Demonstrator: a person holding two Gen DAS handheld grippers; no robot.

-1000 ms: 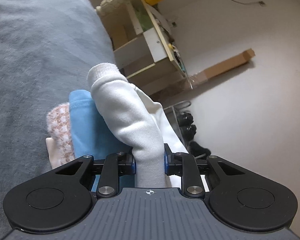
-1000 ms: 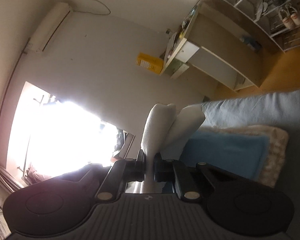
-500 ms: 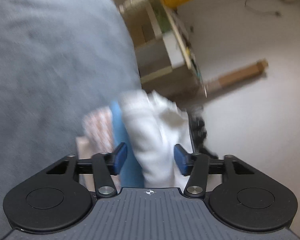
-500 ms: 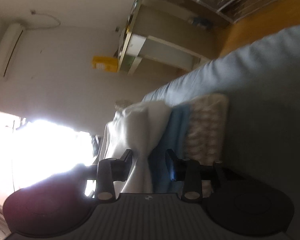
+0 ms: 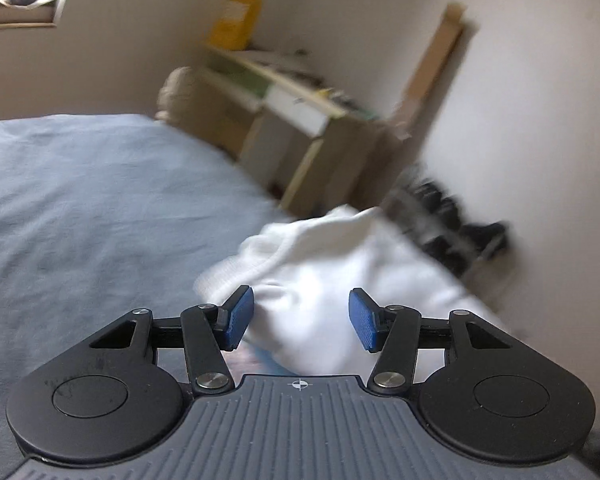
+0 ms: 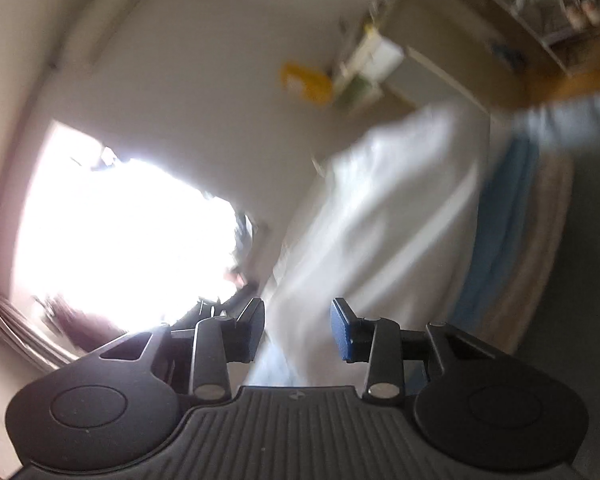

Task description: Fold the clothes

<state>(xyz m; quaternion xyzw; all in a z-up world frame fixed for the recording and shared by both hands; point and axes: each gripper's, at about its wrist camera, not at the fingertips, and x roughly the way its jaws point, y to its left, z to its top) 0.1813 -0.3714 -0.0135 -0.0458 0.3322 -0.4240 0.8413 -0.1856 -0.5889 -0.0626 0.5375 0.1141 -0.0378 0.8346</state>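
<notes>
White garment [image 5: 324, 276] lies at lower centre, atop a blue folded item [image 6: 496, 232] on the grey bed [image 5: 80, 200]. Left gripper [image 5: 302, 320] and right gripper [image 6: 296, 330] have just spread, pinching nothing. Judged soft, light, limp; best taken at a hem edge.

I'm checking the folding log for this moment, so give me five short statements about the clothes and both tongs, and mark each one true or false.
1. The left tongs are clamped on the white garment. False: their blue pads stand apart with the cloth loose between them.
2. The right tongs are open. True.
3. A blue garment lies beside the white one in the right wrist view. True.
4. The clothes lie on a wooden table. False: they lie on a grey-blue blanket.
5. A yellow box sits on top of the shelf unit. True.
</notes>
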